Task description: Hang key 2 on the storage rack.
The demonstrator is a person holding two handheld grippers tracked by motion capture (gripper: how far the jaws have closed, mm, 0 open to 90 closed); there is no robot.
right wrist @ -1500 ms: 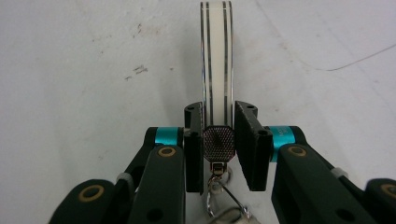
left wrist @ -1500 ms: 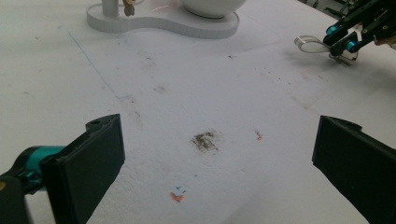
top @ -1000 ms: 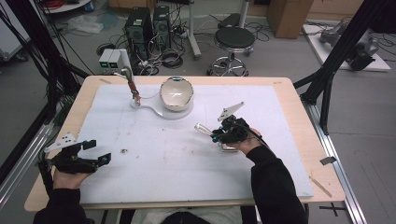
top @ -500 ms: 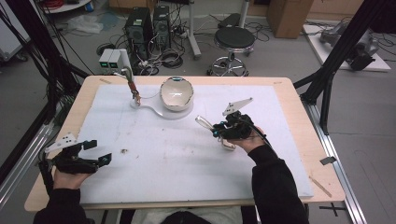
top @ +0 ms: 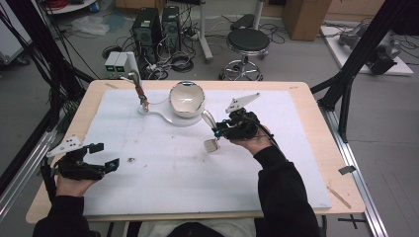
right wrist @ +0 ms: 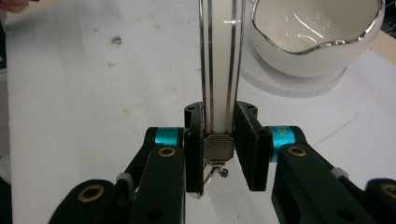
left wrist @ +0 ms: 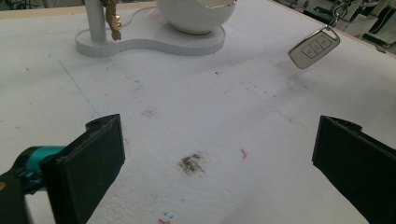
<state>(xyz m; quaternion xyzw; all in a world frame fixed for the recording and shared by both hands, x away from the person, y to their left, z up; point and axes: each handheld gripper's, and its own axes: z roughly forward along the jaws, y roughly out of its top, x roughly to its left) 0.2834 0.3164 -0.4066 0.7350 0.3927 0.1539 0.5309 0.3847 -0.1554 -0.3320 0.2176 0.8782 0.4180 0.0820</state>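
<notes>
My right gripper [top: 218,130] [right wrist: 218,136] is shut on a white, chrome-edged key piece [right wrist: 219,70] that points toward the bowl. A grey key fob [top: 211,145] [left wrist: 314,46] with buttons dangles below it on a ring, clear of the white mat. The white bowl [top: 187,98] [left wrist: 196,16] [right wrist: 317,42] with a silver rim sits on a flat white stand just beyond the right gripper. My left gripper [top: 101,155] [left wrist: 217,158] rests near the table's front left, open, with nothing between its jaws.
A thin post [top: 136,79] [left wrist: 95,21] with a small brown-gold charm rises from the stand's left end. The white mat [top: 163,182] carries a dark smudge [top: 131,159] [left wrist: 191,163]. Wooden table edges border the mat.
The right gripper has risen and drifted toward the bowl with the key in it, so the fob now hangs above the mat. The left gripper has stayed put.
</notes>
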